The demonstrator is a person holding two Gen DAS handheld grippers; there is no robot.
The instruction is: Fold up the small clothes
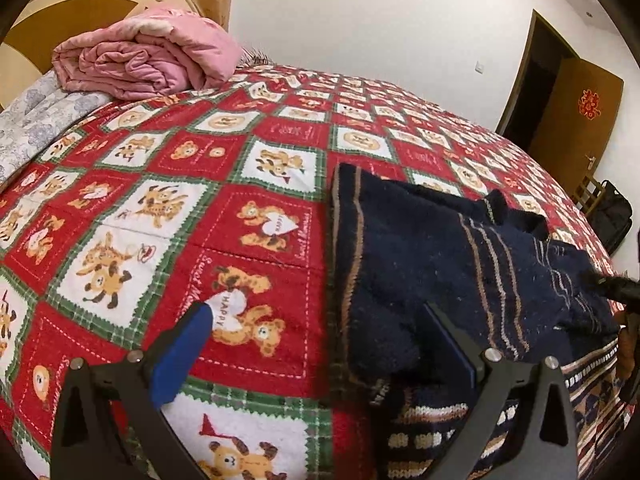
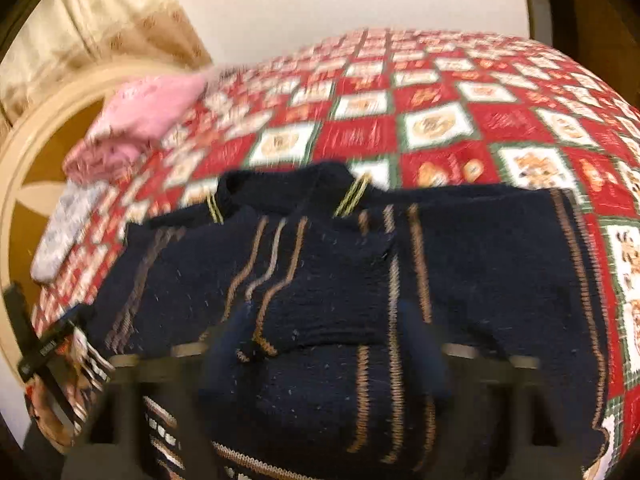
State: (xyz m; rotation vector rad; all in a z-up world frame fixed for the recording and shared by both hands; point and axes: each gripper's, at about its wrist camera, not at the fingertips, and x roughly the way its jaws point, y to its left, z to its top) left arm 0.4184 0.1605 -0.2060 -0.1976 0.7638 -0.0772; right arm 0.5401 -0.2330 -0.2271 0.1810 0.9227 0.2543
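Navy sweater (image 2: pixel 328 280) lies on bear-print bedspread (image 1: pixel 200 200), collar far, hem near. Right gripper (image 2: pixel 324 344) directly over its middle, jaws part-open, nothing clamped. Left gripper (image 1: pixel 320 344) wide open, straddling sweater's left edge, empty.

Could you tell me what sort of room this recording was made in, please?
Most likely a bedroom: the sweater lies on a bed with a teddy-bear bedspread, a rolled pink quilt by the headboard.

Bed (image 1: pixel 280 128) (teddy quilt): navy sweater (image 1: pixel 420 248), pink blanket (image 1: pixel 144 60).
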